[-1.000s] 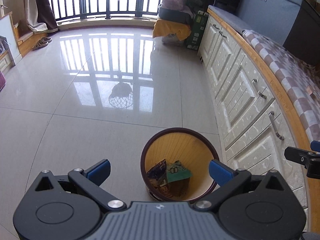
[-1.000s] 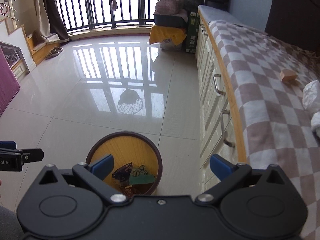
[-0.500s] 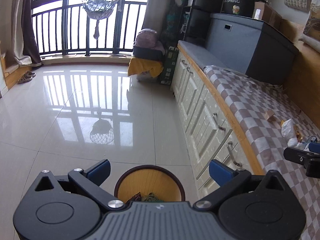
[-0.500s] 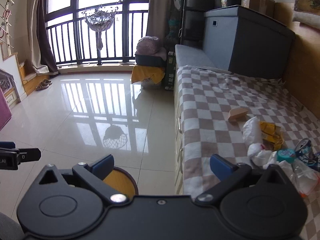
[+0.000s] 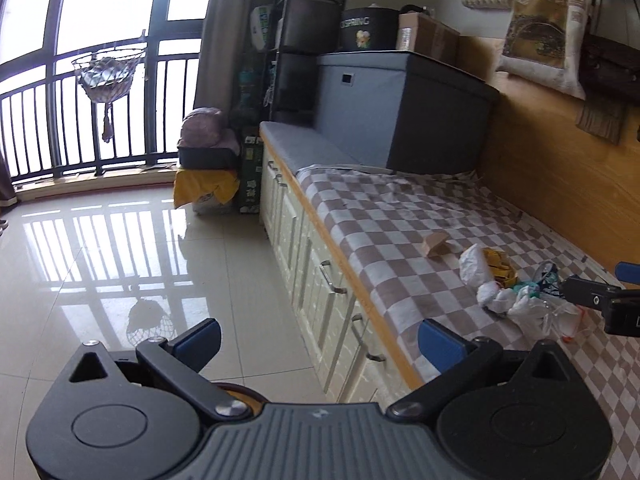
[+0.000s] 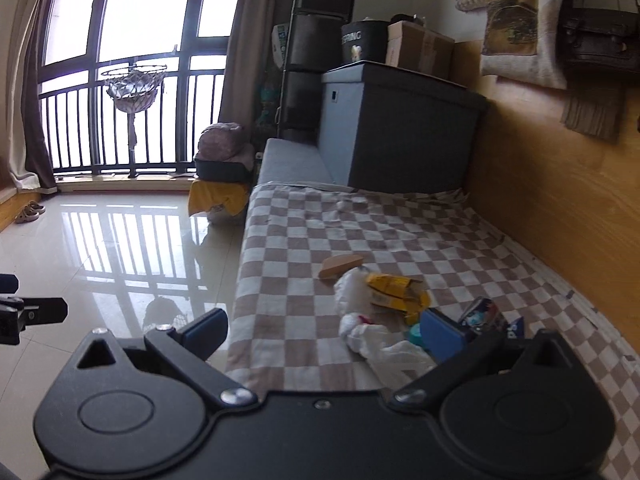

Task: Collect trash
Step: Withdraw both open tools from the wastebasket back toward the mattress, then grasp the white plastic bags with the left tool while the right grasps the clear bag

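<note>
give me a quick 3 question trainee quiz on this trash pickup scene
1. True or false: both the left gripper and the right gripper are open and hold nothing.
2. The trash pile lies on: A) the floor, B) the checkered cloth, C) the grey storage box.
3. Which piece lies apart from the pile, on the window side?

Key
1. True
2. B
3. The brown cardboard piece
</note>
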Demonstrator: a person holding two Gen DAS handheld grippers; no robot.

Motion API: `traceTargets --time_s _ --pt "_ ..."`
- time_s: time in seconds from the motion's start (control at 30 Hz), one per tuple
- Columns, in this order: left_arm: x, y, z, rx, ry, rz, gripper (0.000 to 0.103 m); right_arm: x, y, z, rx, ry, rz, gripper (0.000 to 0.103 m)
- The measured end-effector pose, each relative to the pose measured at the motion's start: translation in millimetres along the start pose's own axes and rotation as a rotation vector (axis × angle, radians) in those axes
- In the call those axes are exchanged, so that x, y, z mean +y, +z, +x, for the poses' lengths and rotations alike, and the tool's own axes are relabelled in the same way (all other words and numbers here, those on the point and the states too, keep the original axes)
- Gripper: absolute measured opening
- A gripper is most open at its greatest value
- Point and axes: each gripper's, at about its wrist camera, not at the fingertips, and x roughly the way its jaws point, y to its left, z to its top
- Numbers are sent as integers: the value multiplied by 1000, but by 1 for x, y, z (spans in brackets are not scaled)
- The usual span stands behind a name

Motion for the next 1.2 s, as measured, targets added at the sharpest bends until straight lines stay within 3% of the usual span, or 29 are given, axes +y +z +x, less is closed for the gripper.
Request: traceTargets --time_s 0.43,0.8,0.97,1.2 --pt "-96 18 36 -33 -147 71 103 -109 -33 5 1 -190 80 103" --pt "-149 28 98 95 -239 -50 103 -156 -73 38 74 -222 63 102" --pt "-156 29 135 205 -265 -198 102 -162 -83 55 77 -248 12 69" --pt "-163 22 186 347 -234 -392 88 -150 -94 83 96 -258 -237 61"
